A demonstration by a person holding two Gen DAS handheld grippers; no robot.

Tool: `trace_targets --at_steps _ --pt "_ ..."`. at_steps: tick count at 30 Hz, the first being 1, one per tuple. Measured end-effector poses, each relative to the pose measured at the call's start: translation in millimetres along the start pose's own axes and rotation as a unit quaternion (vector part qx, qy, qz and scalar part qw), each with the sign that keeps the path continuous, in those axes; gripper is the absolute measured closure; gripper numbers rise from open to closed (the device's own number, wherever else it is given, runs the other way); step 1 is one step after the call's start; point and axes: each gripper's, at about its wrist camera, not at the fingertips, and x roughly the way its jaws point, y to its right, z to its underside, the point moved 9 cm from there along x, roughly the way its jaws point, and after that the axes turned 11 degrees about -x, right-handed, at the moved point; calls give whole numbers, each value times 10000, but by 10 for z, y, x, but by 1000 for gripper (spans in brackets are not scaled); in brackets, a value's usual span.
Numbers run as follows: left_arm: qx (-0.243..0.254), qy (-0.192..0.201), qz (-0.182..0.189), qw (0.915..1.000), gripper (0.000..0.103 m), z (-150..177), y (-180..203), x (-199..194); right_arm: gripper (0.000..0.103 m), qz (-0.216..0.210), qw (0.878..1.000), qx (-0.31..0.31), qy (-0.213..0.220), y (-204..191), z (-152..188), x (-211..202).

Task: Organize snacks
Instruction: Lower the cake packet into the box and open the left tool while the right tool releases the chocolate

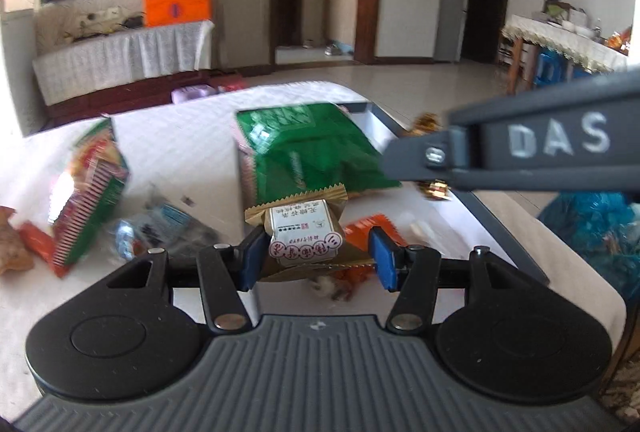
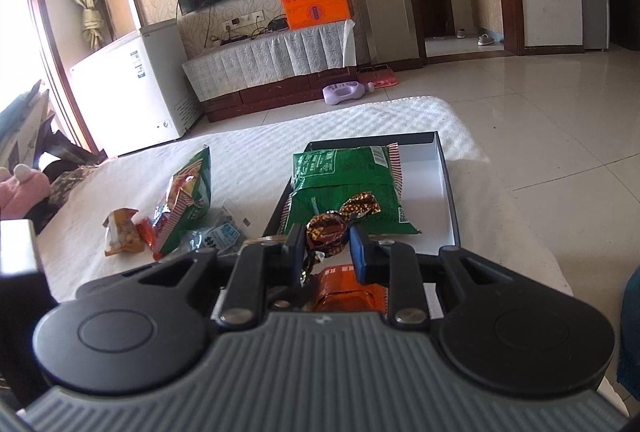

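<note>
The left gripper (image 1: 316, 256) holds a gold-wrapped cake (image 1: 306, 232) between its blue pads, pressed on both sides. The right gripper (image 2: 325, 244) is squeezed narrow on a brown shiny candy (image 2: 326, 232) with twisted ends.

The landmark is the shallow box (image 2: 444, 172), dark outside and white inside, lying on the white cloth (image 2: 260, 148). A big green bag (image 2: 348, 184) lies inside the box, at its left side. The candy hangs just above the near end of the box, in front of the green bag. An orange packet (image 2: 344, 292) lies under the right gripper, at the box's near edge. Left of the box, on the cloth, sit a smaller green bag (image 2: 192, 192), a clear blue packet (image 2: 220, 234) and a little orange snack (image 2: 122, 228) (this one is farthest from the box). In the left wrist view the cake is held up near the box's near left side, over the cloth.
</note>
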Motion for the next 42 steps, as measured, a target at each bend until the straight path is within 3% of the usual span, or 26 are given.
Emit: trace_targets --at_steps 16,20,32,42 --pt "83 -184 210 9996 41 138 57 213 76 -19 9999 -27 -152 25 32 113" --pt "191 -131 269 9994 25 152 84 139 76 -58 9997 -67 -219 20 46 164" --pt "337 -130 507 9981 8 182 119 55 76 -153 9989 -78 -431 40 110 321" --pt "386 -107 510 9979 6 194 92 48 76 -145 9982 -123 -577 87 92 500"
